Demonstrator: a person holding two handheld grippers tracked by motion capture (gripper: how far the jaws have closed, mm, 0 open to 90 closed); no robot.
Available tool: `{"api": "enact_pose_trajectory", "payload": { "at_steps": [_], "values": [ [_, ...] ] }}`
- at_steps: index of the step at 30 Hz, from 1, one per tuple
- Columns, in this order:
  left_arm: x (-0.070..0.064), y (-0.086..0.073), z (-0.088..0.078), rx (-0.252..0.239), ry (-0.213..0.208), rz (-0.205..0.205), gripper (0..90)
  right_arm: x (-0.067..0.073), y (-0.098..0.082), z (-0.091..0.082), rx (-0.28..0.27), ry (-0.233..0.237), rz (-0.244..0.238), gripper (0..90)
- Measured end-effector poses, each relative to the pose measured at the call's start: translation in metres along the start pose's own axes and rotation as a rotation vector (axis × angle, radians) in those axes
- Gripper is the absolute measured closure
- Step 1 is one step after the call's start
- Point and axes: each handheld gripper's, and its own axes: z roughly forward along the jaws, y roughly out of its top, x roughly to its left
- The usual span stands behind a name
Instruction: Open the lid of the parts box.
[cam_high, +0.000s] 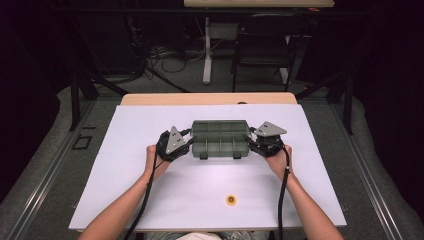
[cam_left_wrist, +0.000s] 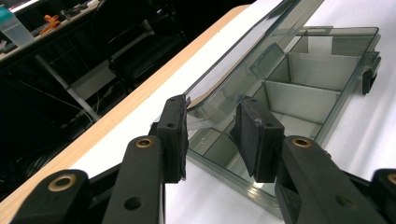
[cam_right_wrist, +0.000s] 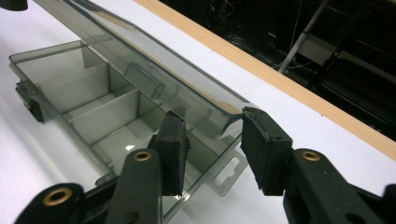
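A: What is seen nearest on the table (cam_high: 150, 200)?

B: A white sheet is laid over it, and a small yellow disc (cam_high: 231, 200) is seen near the front edge, well apart from everything else. Farther on, the smoky clear compartment box (cam_high: 220, 139) is set at the middle, with the left gripper (cam_high: 186, 145) at its left end and the right gripper (cam_high: 253, 140) at its right end.

A: How are the fingers placed?

B: On both grippers they are held apart, with a corner of the half-raised lid (cam_left_wrist: 243, 56) between them. Whether the lid is pressed cannot be told.

A: What is added by the gripper views?

B: The tilted lid and the bare dividers (cam_right_wrist: 100, 109) inside are shown; from above the box is seen as a flat block.

A: And beyond?

B: A strip of bare wood (cam_high: 207, 98) is left at the far edge. Behind it, a dark room with a black chair (cam_high: 262, 47), a white table leg (cam_high: 206, 50) and cables on the floor is seen.
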Motion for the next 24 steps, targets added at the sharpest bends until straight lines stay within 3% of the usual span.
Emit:
{"api": "enact_pose_trajectory", "payload": {
  "at_steps": [7,16,24],
  "values": [
    [0.009,0.006,0.002,0.005,-0.018,-0.04,66.4,-0.005,0.005,0.002,-0.007,-0.011,0.008,64.6],
    [0.017,0.01,0.004,-0.003,-0.009,-0.078,71.4,-0.011,0.014,0.007,-0.019,-0.032,0.035,68.9],
    [0.024,0.013,0.006,-0.009,-0.014,-0.092,73.7,-0.014,0.014,0.01,-0.035,-0.044,0.049,72.2]
  ]
}}
